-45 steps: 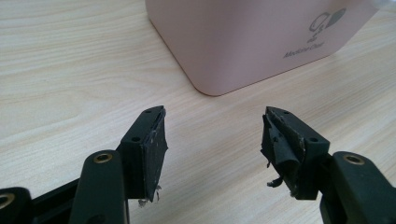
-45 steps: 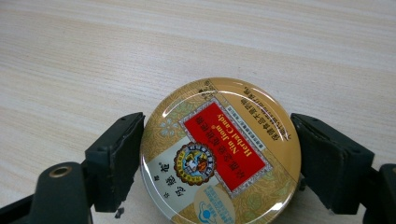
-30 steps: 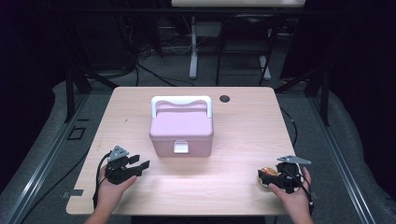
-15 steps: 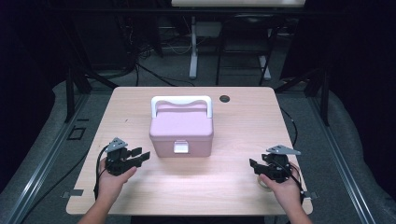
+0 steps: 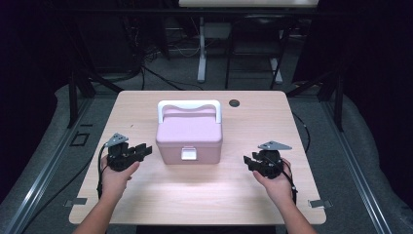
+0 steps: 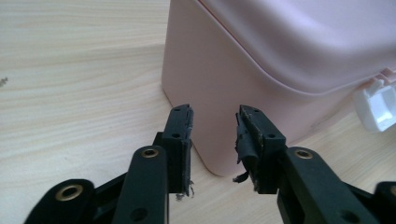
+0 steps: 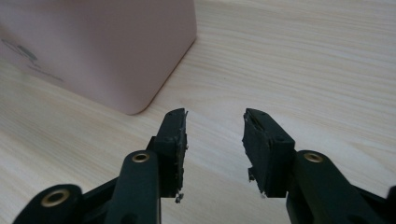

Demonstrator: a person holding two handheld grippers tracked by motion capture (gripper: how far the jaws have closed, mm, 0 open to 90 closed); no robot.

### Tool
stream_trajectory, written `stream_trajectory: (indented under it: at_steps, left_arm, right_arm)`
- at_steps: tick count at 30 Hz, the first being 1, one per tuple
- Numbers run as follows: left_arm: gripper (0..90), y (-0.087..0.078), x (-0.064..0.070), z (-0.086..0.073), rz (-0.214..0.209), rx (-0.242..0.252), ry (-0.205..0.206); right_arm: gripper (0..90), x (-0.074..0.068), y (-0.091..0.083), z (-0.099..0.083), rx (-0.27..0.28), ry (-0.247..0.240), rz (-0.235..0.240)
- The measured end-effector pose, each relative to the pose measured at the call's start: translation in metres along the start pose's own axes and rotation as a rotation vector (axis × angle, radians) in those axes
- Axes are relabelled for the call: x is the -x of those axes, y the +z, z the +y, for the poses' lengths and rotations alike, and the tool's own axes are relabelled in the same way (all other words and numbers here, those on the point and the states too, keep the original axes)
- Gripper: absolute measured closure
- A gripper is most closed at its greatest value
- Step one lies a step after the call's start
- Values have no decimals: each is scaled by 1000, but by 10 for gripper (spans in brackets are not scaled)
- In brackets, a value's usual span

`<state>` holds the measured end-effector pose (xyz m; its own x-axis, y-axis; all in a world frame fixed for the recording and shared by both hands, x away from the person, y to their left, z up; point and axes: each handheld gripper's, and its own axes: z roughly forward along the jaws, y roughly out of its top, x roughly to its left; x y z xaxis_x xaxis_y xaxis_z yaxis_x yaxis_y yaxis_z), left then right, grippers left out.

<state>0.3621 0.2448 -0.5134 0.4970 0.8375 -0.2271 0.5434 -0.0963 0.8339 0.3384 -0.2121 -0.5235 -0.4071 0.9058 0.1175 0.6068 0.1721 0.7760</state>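
Note:
A pink lidded box [image 5: 190, 136] with a white handle [image 5: 189, 105] and a white front latch [image 5: 188, 154] stands in the middle of the wooden table [image 5: 253, 112]. My left gripper [image 5: 144, 150] is open just left of the box's front left corner; in the left gripper view that gripper [image 6: 214, 126] points at the pink corner [image 6: 210, 88], with the latch [image 6: 379, 108] at the right edge. My right gripper [image 5: 248, 161] is open, a short way right of the box. In the right gripper view the gripper [image 7: 215, 126] is empty and the box corner [image 7: 116, 51] lies ahead to the left.
A small dark grommet hole [image 5: 234, 103] sits near the table's far edge, right of the handle. Bare tabletop lies in front of the box between my hands. Dark frames, cables and a white stand [image 5: 201, 48] are on the floor beyond the table.
Both hands have moved forward and inward toward the box. The left gripper now sits by its front left corner, and the right gripper has come closer from the right.

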Motion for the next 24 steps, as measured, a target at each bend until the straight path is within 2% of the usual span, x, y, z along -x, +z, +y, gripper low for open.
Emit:
stream_trajectory:
  at_steps: [2, 10, 11, 16, 17, 20, 24]
  left_arm:
    - [700, 0, 0, 3, 1, 1, 7]
    - [758, 6, 1, 11, -2, -16, 37]
    - [762, 8, 2, 11, 2, -8, 33]
    - [774, 20, 9, 7, 9, -33, 45]
    - [786, 22, 11, 6, 21, -32, 47]
    - [820, 29, 10, 3, 30, -24, 29]
    - [835, 32, 9, 2, 39, -24, 55]
  right_arm:
    - [635, -3, 9, 4, -3, 3, 8]
    - [686, -13, 22, 16, 14, -11, 17]
    - [691, -14, 24, 18, 17, -14, 21]
    - [728, -22, 35, 27, 48, -17, 22]
    - [736, -24, 37, 28, 53, -15, 27]
    - [776, -30, 47, 34, 59, -24, 19]
    - [819, -34, 57, 36, 50, -14, 14]
